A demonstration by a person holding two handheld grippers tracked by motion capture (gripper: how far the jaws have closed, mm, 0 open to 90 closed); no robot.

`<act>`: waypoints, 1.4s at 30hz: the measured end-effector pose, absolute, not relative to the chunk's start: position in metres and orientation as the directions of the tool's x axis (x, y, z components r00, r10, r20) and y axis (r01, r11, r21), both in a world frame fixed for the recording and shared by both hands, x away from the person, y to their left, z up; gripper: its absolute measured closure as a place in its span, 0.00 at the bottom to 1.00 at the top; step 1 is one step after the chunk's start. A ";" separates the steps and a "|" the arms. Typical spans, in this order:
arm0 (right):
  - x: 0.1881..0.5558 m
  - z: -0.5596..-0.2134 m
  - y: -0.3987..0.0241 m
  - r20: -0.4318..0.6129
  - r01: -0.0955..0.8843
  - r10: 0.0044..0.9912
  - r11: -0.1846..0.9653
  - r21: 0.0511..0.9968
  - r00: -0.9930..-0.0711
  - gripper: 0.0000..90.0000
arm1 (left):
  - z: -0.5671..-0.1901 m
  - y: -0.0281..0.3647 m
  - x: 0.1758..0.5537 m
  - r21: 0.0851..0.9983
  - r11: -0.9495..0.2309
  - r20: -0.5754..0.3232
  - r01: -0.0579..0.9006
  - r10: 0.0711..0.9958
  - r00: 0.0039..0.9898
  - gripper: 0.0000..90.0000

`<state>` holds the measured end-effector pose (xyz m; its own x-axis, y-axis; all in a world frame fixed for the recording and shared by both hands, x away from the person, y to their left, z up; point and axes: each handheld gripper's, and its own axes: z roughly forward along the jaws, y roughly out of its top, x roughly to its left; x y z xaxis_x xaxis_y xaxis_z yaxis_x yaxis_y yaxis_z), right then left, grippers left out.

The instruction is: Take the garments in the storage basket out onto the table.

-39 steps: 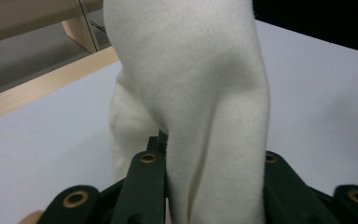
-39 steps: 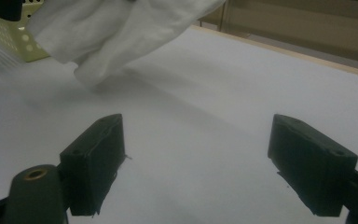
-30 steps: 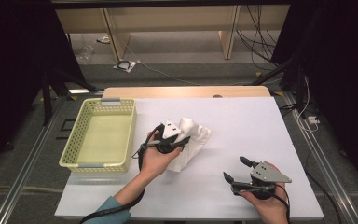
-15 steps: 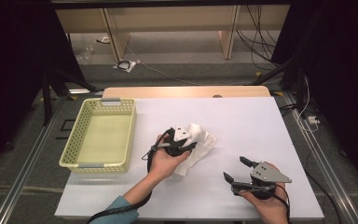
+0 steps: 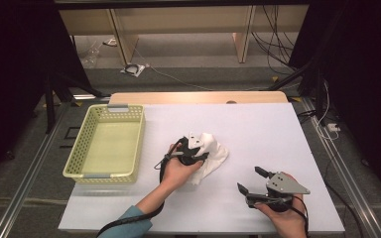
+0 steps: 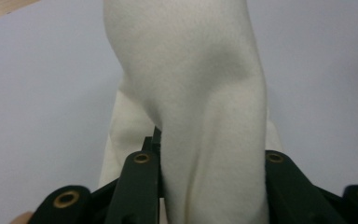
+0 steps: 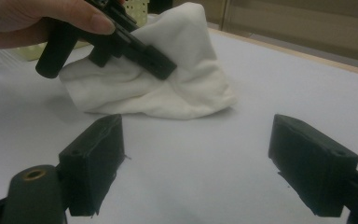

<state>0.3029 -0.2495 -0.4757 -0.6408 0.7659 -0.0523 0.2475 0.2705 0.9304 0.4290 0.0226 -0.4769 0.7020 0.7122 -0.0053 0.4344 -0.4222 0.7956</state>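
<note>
White cloth (image 6: 200, 93) between left gripper (image 5: 191, 153) pads, bunched upward

Bare table (image 5: 258, 129) around white cloth (image 5: 213, 153); yellow basket (image 5: 106, 141) blocks left side; front-centre free

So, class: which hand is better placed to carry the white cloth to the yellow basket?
Left. Its gripper already has the white cloth bunched between its fingers, nearer the basket. The right gripper rests open and apart.
</note>
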 end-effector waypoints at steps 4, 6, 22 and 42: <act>0.303 -0.476 -0.249 -0.050 0.245 0.765 0.267 0.932 -0.642 0.21 | -0.476 0.024 0.430 0.799 -0.408 -0.021 0.442 0.715 0.698 0.65; 0.303 -0.476 -0.249 -0.049 0.245 0.765 0.266 0.932 -0.642 0.21 | -0.475 0.027 0.431 0.804 -0.385 -0.047 0.454 0.719 0.693 0.61; 0.304 -0.477 -0.250 -0.046 0.254 0.771 0.265 0.930 -0.635 0.21 | -0.441 0.089 0.392 0.833 -0.371 -0.075 0.411 0.659 0.748 0.05; 0.304 -0.477 -0.250 -0.049 0.259 0.781 0.265 0.929 -0.623 0.21 | -0.463 0.141 0.326 0.854 -0.374 -0.039 0.361 0.646 0.762 0.08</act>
